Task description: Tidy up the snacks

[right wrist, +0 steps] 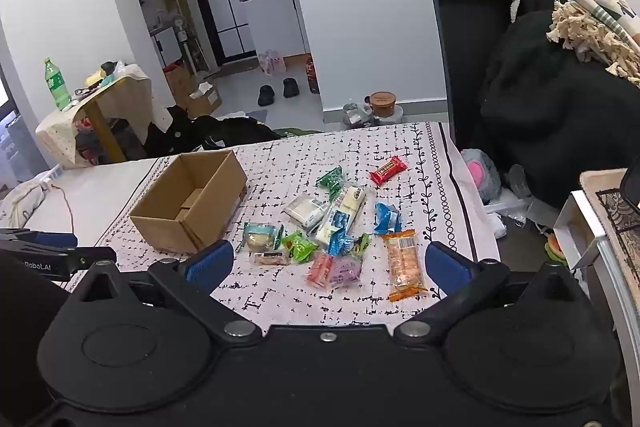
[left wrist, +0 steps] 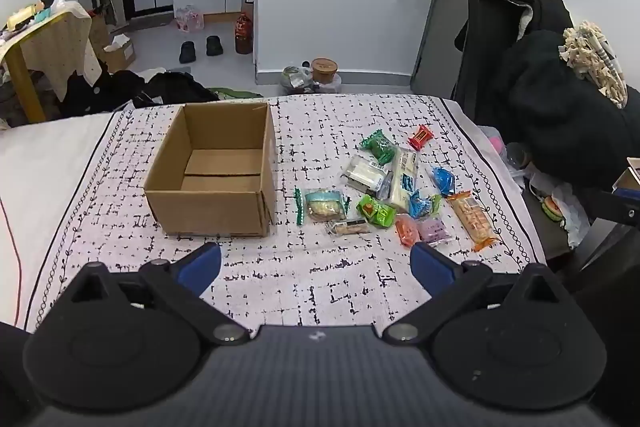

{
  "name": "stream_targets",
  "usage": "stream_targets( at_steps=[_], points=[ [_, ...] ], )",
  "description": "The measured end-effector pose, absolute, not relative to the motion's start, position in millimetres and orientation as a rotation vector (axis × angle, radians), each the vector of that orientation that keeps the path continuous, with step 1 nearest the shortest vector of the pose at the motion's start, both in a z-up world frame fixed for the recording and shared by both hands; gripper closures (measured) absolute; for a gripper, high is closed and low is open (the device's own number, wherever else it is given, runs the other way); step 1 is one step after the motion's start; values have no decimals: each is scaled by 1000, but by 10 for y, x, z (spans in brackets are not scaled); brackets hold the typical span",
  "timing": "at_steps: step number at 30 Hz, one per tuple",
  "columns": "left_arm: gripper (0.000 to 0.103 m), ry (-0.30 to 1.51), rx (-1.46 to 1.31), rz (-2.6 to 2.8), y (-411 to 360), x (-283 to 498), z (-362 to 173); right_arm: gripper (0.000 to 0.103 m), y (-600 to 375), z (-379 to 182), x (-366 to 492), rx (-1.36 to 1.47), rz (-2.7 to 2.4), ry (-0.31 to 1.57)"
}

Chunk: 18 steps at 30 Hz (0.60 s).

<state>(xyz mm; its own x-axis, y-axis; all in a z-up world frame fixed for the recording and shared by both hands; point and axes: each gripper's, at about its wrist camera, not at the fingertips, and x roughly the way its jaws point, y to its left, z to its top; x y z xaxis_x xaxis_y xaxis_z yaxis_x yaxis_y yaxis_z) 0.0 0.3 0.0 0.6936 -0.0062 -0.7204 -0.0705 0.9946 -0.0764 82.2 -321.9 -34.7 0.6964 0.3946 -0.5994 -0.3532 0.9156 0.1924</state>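
Note:
An open, empty cardboard box (left wrist: 212, 171) sits on the patterned cloth (left wrist: 320, 287); it also shows in the right wrist view (right wrist: 188, 211). Several wrapped snacks lie in a loose pile to its right: a red bar (left wrist: 421, 137), a green pack (left wrist: 378, 145), a long white pack (left wrist: 404, 179), an orange cracker pack (left wrist: 472, 219). My left gripper (left wrist: 316, 263) is open and empty, hovering short of the box and pile. My right gripper (right wrist: 328, 263) is open and empty, just in front of the pile, with the orange cracker pack (right wrist: 404, 263) near its right finger.
The cloth covers a bed whose right edge (right wrist: 472, 211) drops to a cluttered floor. A dark chair piled with black clothes (right wrist: 540, 99) stands at the right. A small table (right wrist: 92, 99) with a green bottle stands far left. The left gripper shows at the left edge of the right wrist view (right wrist: 48, 251).

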Motion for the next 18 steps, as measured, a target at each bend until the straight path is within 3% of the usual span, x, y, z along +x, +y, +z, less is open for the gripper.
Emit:
stream_targets(
  at_steps=[18],
  points=[
    [3,801,-98,26,-20,-31,47,0,-3235,-401,769,82,408,703]
  ],
)
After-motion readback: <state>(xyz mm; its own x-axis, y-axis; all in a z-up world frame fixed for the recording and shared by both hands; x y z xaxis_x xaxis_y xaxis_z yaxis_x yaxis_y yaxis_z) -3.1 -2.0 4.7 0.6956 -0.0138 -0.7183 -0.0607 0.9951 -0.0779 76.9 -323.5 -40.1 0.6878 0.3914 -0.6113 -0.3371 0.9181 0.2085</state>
